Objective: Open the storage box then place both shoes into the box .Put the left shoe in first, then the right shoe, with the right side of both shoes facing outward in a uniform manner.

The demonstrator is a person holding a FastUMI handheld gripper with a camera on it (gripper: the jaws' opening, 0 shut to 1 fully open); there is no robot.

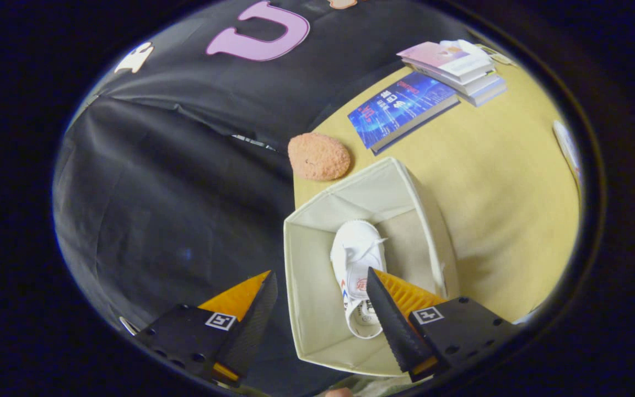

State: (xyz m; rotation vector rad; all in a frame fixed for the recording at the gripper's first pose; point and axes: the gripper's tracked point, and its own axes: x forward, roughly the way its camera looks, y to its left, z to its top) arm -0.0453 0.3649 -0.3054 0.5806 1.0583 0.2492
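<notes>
White canvas low-top shoe (357,264): lies inside the box, long axis running from just beside the right finger away from the gripper; toe on the far end, heel opening on the near end. Cream fabric open-topped storage box (383,184): stands on a yellow table (505,182) at its edge, holding that single shoe. Gripper (320,303): fingers spread wide, grasping nothing, held above the box; right finger overlaps the shoe's heel end, contact cannot be told. Beyond the box: orange fuzzy oval pad (318,156), blue-covered book (400,107), stack of pale books (458,66)
</notes>
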